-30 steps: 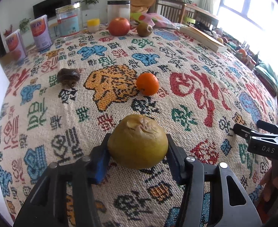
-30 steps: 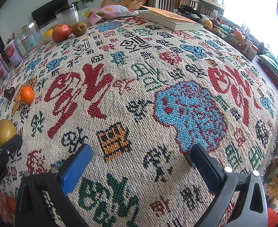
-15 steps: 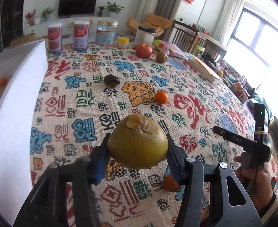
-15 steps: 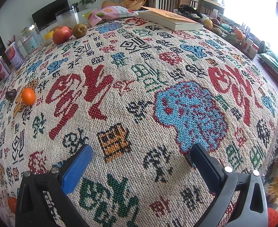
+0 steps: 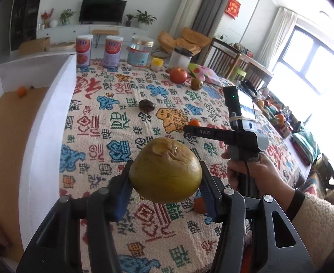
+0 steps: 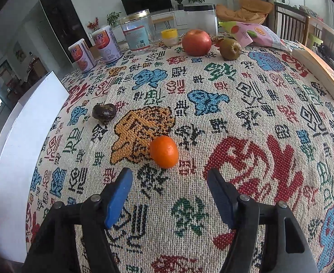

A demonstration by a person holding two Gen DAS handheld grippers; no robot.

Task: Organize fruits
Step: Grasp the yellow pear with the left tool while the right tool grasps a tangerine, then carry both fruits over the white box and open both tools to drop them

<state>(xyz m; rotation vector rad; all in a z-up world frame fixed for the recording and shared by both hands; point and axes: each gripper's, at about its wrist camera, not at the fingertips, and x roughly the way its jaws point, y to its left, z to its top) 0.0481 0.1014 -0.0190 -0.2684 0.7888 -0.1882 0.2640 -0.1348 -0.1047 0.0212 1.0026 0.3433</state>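
Between my left tongs [image 5: 165, 187] sits a yellow-green pear [image 5: 165, 170], its skin wrinkled and creased at the top, pinched at its widest part by the blue pads so it rides clear above the desk [image 5: 121, 118]. I judge it is bound for the white-walled box [image 5: 51, 122] at the left, where a small orange fruit [image 5: 21, 91] lies on the brown floor. My right tongs [image 6: 168, 187] are spread wide and empty, low over the coarse woven cloth, lined up with a smooth round tangerine [image 6: 164, 151] just ahead, which looks like the next pick. Beyond it rest a dark wrinkled fruit [image 6: 104, 113], a glossy red apple [image 6: 196, 42] and a brownish pear [image 6: 230, 49].
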